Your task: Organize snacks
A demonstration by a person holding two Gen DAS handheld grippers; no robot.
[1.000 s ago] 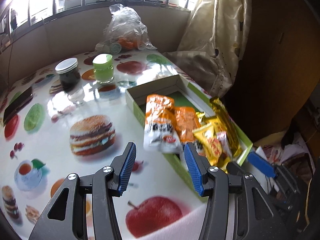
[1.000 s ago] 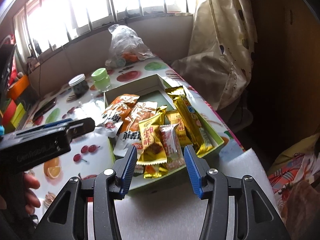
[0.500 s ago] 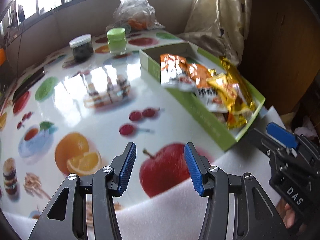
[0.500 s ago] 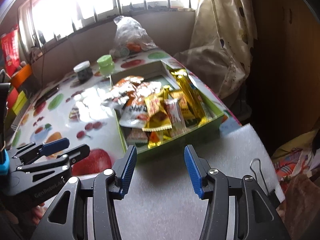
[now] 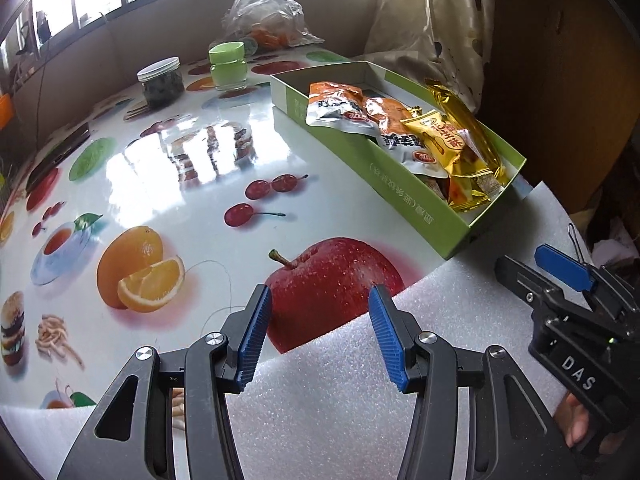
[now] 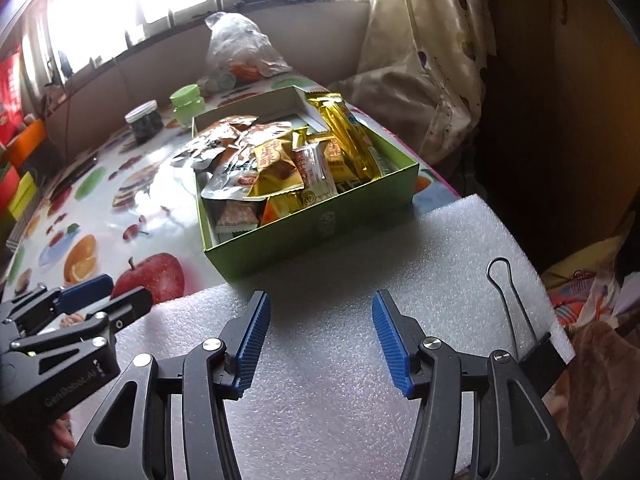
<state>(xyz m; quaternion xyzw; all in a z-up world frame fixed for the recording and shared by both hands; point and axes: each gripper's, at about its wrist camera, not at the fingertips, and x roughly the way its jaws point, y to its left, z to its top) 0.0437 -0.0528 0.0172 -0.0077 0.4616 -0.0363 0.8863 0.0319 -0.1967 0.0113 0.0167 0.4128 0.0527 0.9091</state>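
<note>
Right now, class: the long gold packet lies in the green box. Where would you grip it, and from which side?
Grip the long gold packet across its narrow width near the far end, coming from above. It lies lengthwise along the green box wall on the right, so a sideways approach is blocked, and other snacks crowd its left. The right gripper, jaws open, is probably nearer.

1. The green box (image 6: pixel 316 236) hides the lower snack packets (image 6: pixel 236 216) behind its near wall; only their tops show.
2. Print on the yellow packet (image 5: pixel 444 138) in the box is too small to read.
3. Contents of the clear plastic bag (image 5: pixel 264 20) beyond the box are blurred; only orange patches show.
4. The dark jar (image 5: pixel 160 82) left of the box holds something too dim to identify.
5. The binder clip (image 6: pixel 532 344) right of the box is partly covered by the right gripper (image 6: pixel 318 334).
6. The hand beneath the right gripper (image 5: pixel 560 276) is cut off by the frame edge.
</note>
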